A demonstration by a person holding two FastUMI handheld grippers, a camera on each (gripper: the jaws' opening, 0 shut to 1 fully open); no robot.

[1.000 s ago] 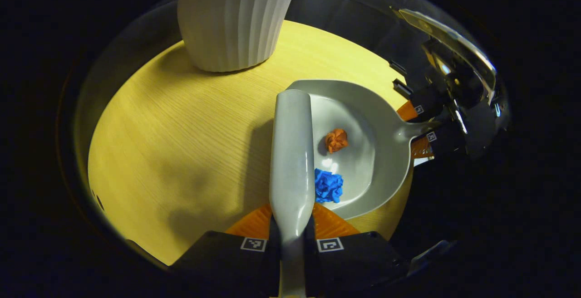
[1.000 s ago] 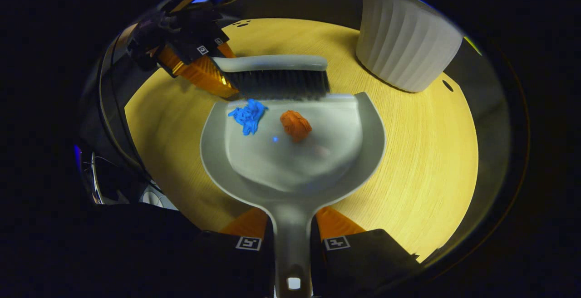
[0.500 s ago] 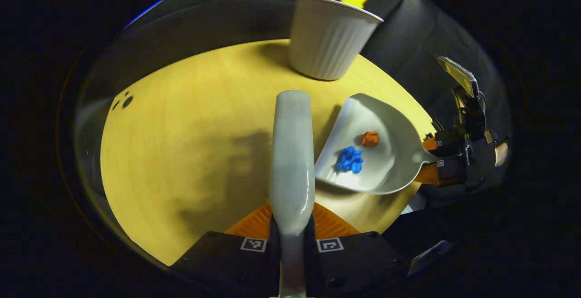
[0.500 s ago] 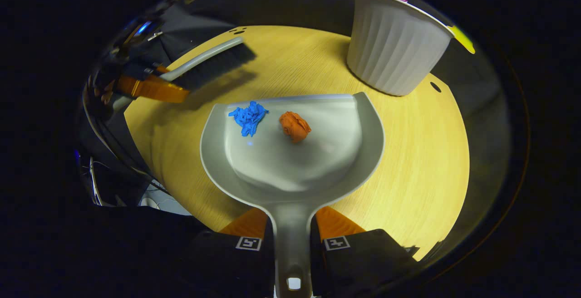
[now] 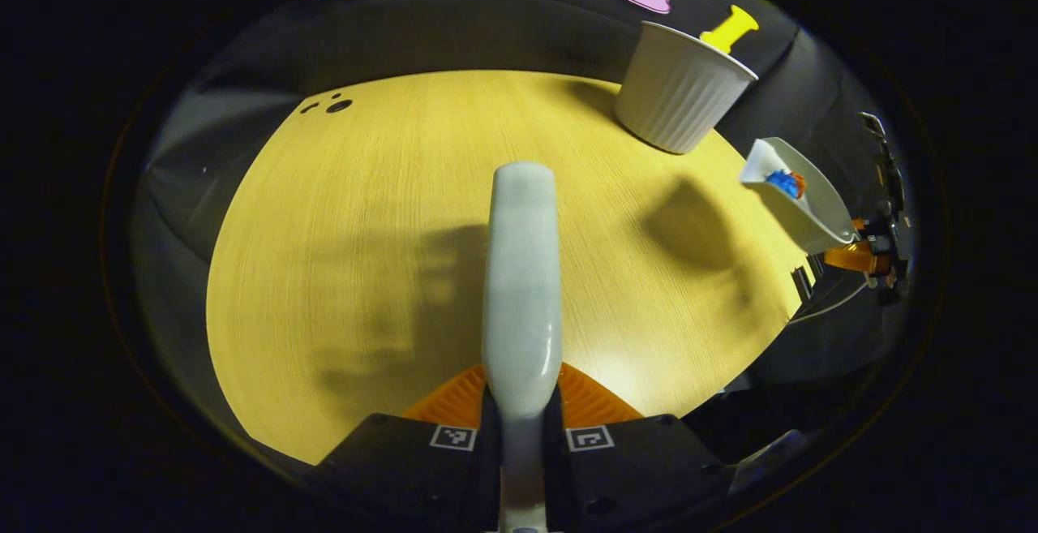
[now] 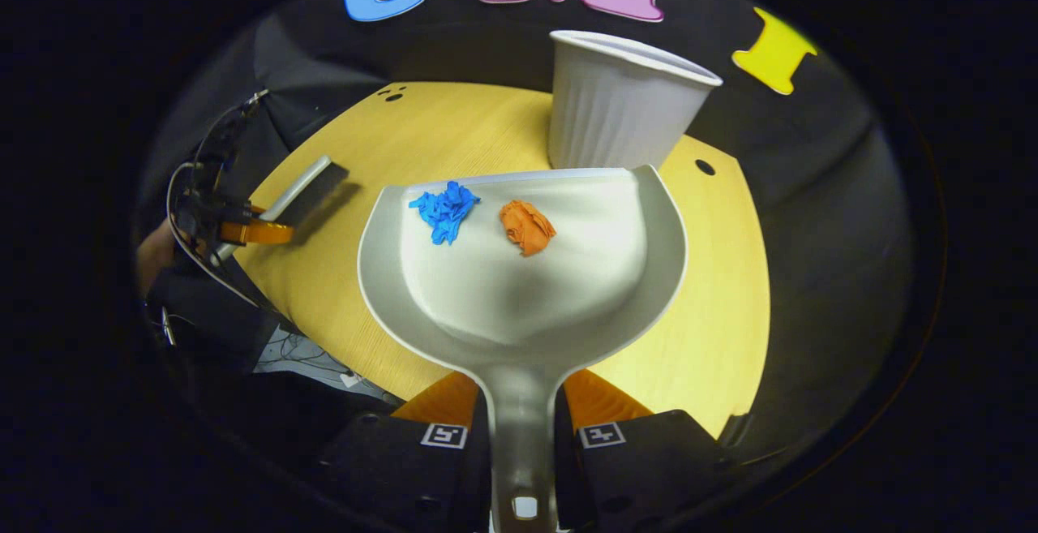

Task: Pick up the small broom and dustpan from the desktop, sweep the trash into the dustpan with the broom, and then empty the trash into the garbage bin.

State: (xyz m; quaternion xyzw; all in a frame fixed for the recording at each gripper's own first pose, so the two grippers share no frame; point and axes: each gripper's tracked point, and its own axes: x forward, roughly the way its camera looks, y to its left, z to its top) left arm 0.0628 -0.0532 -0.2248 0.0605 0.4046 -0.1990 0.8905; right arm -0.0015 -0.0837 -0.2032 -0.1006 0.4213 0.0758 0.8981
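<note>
My left gripper point(image 5: 522, 415) is shut on the grey broom point(image 5: 521, 273), whose back runs straight ahead over the yellow desktop point(image 5: 365, 217). Far right in the left gripper view, the dustpan point(image 5: 799, 196) hangs in the air, held by the right gripper point(image 5: 855, 259). My right gripper point(image 6: 523, 423) is shut on the dustpan's handle; the grey dustpan point(image 6: 527, 290) is raised off the table and carries a blue paper wad point(image 6: 444, 210) and an orange wad point(image 6: 527, 226). The white ribbed garbage bin point(image 6: 620, 103) stands just beyond the pan's front lip. The broom point(image 6: 304, 191) and left gripper point(image 6: 247, 233) sit far left.
The bin point(image 5: 679, 87) stands at the table's far right corner by the black cloth wall. Small holes point(image 5: 328, 105) mark the far left of the desktop, another hole point(image 6: 705, 167) lies right of the bin. A hand point(image 6: 150, 253) and cables show at the left table edge.
The dustpan has been lifted off the desktop with both wads in it and moved toward the bin. The broom has drawn back and away to the left.
</note>
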